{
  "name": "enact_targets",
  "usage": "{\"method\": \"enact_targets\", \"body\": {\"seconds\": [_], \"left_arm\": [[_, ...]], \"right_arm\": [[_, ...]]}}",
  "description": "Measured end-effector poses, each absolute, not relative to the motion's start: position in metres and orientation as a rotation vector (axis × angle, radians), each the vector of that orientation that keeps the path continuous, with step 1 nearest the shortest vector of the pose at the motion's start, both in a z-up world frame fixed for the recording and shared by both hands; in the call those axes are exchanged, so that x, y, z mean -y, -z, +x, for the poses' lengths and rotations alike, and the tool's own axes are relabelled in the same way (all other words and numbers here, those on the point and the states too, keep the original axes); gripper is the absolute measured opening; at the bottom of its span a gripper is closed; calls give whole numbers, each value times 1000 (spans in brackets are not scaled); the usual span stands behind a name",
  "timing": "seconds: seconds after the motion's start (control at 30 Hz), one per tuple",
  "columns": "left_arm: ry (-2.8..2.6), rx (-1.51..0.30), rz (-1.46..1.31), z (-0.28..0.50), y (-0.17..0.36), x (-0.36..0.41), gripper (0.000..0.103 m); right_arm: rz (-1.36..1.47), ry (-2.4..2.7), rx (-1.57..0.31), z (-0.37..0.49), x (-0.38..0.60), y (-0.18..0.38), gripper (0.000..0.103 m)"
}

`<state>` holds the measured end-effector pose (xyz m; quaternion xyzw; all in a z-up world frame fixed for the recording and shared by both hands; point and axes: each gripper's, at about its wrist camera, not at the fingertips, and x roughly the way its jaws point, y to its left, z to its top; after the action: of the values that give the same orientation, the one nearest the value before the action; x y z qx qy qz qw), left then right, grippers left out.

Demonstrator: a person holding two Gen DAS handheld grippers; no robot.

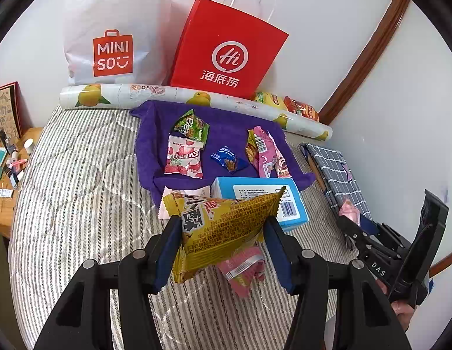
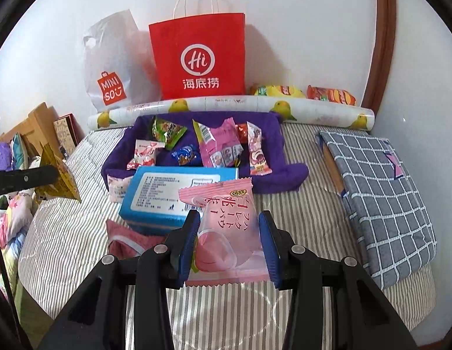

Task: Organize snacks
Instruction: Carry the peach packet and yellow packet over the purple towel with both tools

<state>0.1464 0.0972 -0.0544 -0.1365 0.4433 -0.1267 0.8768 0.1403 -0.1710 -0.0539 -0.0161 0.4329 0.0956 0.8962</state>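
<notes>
Left gripper is clamping a yellow snack packet above the bed's near edge; right gripper is squeezing a pink snack packet beside the blue box.

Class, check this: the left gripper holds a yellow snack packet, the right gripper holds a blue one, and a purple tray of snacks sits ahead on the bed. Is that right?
Not quite. The right gripper holds a pink packet, as the right wrist view shows. The left gripper does hold a yellow packet, and the purple tray sits ahead.
</notes>
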Motion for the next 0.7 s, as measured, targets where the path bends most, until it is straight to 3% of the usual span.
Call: {"method": "enact_targets", "body": {"seconds": [0.7], "left_arm": [[230,-931,-287,183,56,-106,55]], "right_arm": [[-68,-226,-876,187,156,49,41]]}}
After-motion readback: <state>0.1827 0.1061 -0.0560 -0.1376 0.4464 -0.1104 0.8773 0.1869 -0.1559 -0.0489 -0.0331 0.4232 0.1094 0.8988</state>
